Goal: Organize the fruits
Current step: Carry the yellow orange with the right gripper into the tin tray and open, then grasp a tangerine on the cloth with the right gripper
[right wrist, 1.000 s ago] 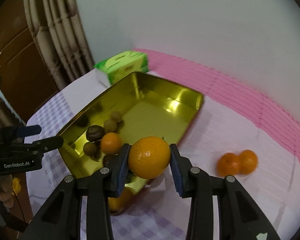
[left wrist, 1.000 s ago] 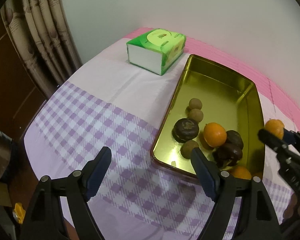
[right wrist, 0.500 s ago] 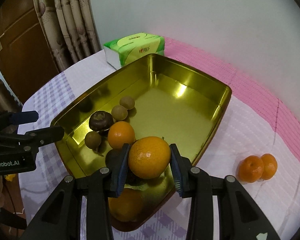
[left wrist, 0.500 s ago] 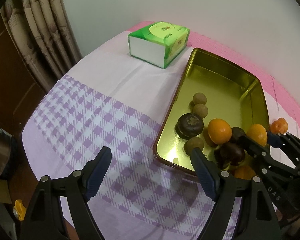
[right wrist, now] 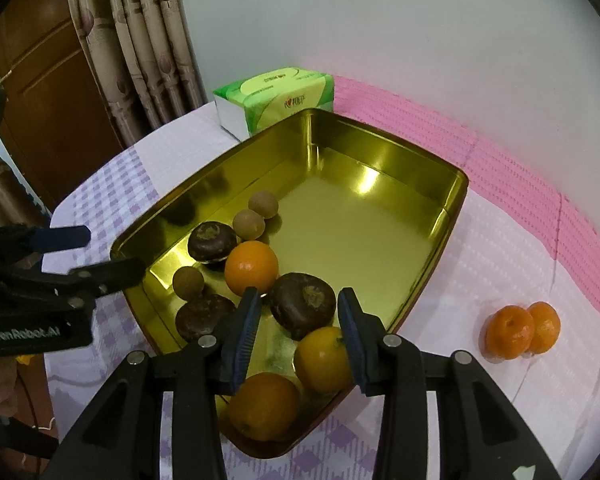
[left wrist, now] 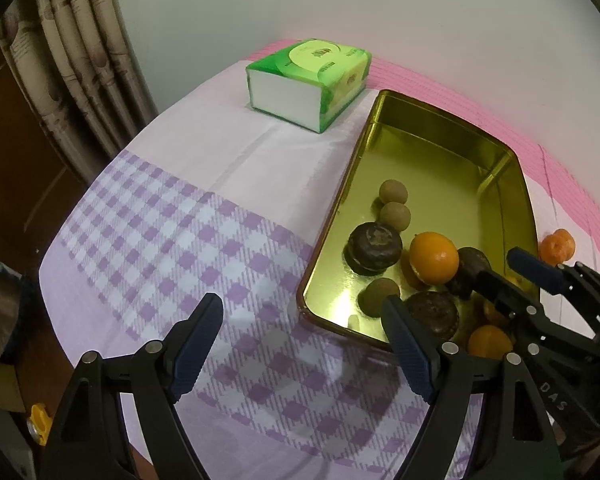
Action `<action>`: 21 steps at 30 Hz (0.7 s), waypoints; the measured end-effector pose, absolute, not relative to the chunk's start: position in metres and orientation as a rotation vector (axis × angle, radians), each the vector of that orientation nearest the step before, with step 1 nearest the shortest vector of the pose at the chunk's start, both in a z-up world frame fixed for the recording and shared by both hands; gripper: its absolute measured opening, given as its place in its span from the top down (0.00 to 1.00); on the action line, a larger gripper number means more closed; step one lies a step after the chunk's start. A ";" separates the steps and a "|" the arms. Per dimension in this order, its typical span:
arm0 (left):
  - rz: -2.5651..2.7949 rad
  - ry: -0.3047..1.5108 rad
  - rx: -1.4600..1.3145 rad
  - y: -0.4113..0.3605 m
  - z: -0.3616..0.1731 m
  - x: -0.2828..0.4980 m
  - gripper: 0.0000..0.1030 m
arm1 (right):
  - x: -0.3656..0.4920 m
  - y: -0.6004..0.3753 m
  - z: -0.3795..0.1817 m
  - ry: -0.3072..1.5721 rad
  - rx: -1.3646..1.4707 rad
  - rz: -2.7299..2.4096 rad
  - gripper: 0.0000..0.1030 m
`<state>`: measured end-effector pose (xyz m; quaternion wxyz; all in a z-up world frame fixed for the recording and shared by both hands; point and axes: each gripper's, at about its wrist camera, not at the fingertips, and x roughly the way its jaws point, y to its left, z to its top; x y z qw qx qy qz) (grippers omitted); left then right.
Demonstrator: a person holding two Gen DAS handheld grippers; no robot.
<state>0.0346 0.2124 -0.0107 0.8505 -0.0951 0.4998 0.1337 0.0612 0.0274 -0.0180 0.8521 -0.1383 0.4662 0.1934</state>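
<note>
The right gripper (right wrist: 298,316) had just been opening. Its jaws stood apart, and the orange (right wrist: 323,354) it carried lay released in the gold tray (right wrist: 454,216) near the near corner, against the right pad. The left gripper (left wrist: 300,344) hung with jaws wide and empty over the checked tablecloth (left wrist: 160,248). Two mandarins (right wrist: 520,330) waited on the cloth off the tray's right edge, on the right gripper's side, so that hand seemed nearer.

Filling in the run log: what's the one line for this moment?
right gripper: jaws just opening, orange loose between them, down in tray | left gripper: open, empty | two oranges on cloth outside tray
</note>
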 end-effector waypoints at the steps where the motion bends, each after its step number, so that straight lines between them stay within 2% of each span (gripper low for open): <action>1: 0.280 1.047 -0.200 0.212 -0.010 0.034 0.21 | 0.061 0.027 -0.016 0.976 -0.286 0.410 0.60; 11: 0.281 1.026 -0.157 0.205 -0.009 0.035 0.21 | 0.056 0.004 0.016 0.904 -0.211 0.374 0.54; 21: 0.288 1.034 -0.156 0.207 -0.010 0.035 0.21 | 0.063 -0.091 0.026 0.898 -0.176 0.161 0.53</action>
